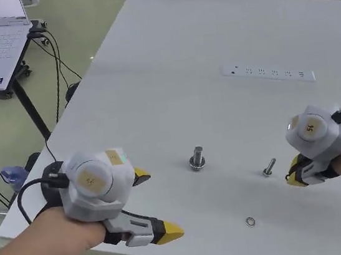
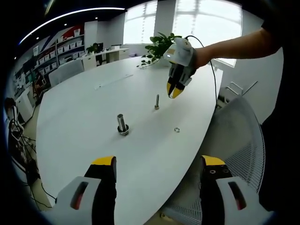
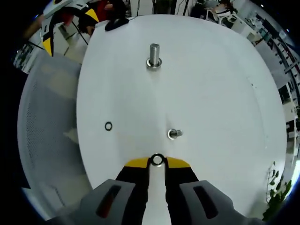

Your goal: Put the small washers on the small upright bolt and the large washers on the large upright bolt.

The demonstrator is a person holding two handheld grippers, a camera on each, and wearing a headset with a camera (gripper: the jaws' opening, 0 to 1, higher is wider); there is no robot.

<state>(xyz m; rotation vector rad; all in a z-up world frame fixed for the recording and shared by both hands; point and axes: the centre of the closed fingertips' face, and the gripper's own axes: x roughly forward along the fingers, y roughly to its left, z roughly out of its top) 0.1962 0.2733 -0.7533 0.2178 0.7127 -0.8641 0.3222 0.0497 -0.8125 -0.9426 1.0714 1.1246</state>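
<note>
Left gripper (image 1: pixel 156 203): my jaws stand wide and hold nothing, over the near left edge of the tabletop (image 1: pixel 170 77), well apart from both bolts.
Large bolt (image 1: pixel 196 158): upright in the middle of the tabletop, between my two grippers. The ring at its foot looks like washers already on it.
Loose washer (image 1: pixel 251 221): flat near the front edge, nearer my right gripper than my left.
Small bolt (image 1: pixel 269 167): upright with its long axis vertical, just beside my right jaws.
Right gripper (image 1: pixel 293 174): jaws narrow, pinching the held washer (image 3: pixel 157 160) at their tips.
Coming move: I judge the held washer is meant for the small bolt, though I cannot tell its size. The bolt lies just ahead of my right jaws and slightly to one side, so the hole must come over the bolt's tip and drop straight down.
Views: the right gripper view shows the pinched washer, which the gripper's body hides in the head view. The left gripper view shows my right jaws raised off the tabletop, above and beyond the small bolt.
</note>
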